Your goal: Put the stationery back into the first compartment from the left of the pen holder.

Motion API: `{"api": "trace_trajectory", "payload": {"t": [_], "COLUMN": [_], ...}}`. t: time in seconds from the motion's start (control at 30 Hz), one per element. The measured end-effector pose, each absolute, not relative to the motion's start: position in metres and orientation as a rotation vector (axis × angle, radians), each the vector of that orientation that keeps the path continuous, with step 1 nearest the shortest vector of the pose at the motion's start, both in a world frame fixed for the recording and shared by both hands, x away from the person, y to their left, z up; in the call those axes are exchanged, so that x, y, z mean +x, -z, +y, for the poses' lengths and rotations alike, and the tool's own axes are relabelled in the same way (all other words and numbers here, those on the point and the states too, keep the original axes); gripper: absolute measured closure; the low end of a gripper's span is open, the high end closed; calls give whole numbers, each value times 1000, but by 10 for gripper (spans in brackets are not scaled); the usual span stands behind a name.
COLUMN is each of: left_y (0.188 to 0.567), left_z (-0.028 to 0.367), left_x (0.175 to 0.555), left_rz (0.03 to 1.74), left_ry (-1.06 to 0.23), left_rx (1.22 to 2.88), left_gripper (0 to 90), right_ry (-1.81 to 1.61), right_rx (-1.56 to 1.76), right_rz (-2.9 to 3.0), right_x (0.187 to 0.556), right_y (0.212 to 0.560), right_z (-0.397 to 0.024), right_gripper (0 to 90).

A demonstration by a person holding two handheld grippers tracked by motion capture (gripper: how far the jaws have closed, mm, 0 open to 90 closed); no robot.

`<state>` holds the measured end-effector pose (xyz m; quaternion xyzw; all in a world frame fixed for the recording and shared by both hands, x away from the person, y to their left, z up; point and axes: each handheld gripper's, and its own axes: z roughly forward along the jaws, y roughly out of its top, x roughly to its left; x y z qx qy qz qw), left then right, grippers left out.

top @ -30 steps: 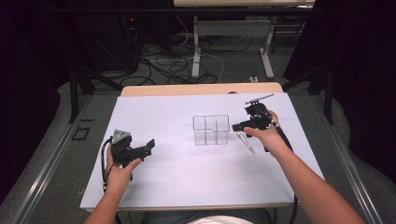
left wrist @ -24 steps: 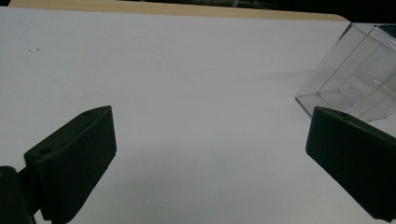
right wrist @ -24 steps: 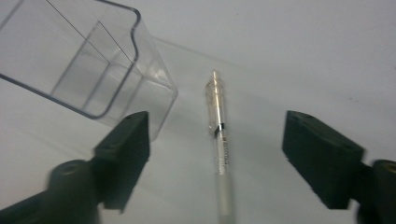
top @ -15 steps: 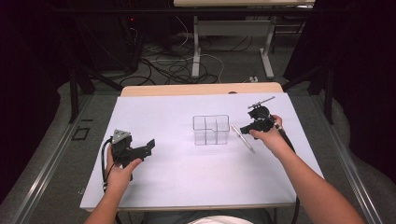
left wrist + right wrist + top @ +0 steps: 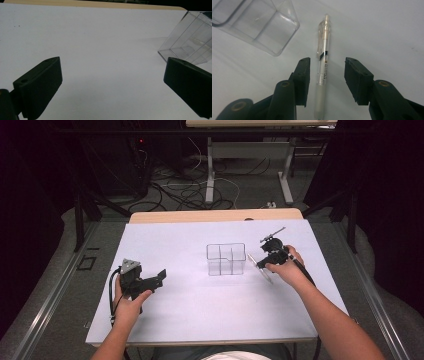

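A clear plastic divided box [image 5: 226,258] stands in the middle of the white table [image 5: 200,305]. Just right of it a clear-bodied pen [image 5: 261,268] lies flat on the table. My right gripper [image 5: 263,261] hangs low over the pen, open. In the right gripper view the pen [image 5: 323,62] runs lengthwise between the two jaws, nearer the left one and untouched, with the box corner [image 5: 262,25] at upper left. My left gripper [image 5: 159,276] is held over the left part of the table, open and empty [image 5: 111,82]. The box [image 5: 191,40] stands tilted at the right of its view.
The table's wooden far edge [image 5: 215,215] shows beyond the white sheet. Cables and metal stand legs [image 5: 210,175] lie on the floor behind the table. Bare white surface stretches between my two grippers and toward the near edge.
My right gripper has come down and toward the person beside the box, settling over the pen. The left gripper has stayed in place.
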<state>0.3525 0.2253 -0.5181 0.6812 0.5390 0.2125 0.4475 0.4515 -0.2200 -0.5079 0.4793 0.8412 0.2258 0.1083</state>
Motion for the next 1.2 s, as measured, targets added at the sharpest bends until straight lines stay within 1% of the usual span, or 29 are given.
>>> {"api": "trace_trajectory", "payload": {"t": [0.2,0.27,0.3,0.33,0.43,0.8,1.0,1.1,1.2], "left_y": [518,518,518,518,519,519,519,519,519], "left_z": [225,224,224,224,225,224,224,224,224], "left_x": [352,352,352,353,353,353,353,353,353], "left_rz": [1333,1334,1334,1334,1335,1334,1333,1333,1333], "left_ry": [-522,-523,-523,-524,-524,-524,-524,-525,-524], "left_rx": [1694,1690,1691,1690,1693,1695,1699,1698,1700], "left_gripper": [18,18,18,19,21,22,22,22,22], "right_ry": [-606,-603,-603,-582,-606,-516,-512,-505,-520], "right_rx": [1420,1444,1444,1453,1460,1484,1487,1514,1538], "right_rz": [2507,2514,2514,2528,2517,2583,2581,2582,2569], "right_x": [452,452,452,453,452,452,453,452,451], "right_y": [512,515,515,516,520,527,530,529,529], "right_z": [-221,-222,-222,-222,-222,-221,-220,-219,-218], "right_gripper": [610,640,640,662,675,716,752,794,797]}}
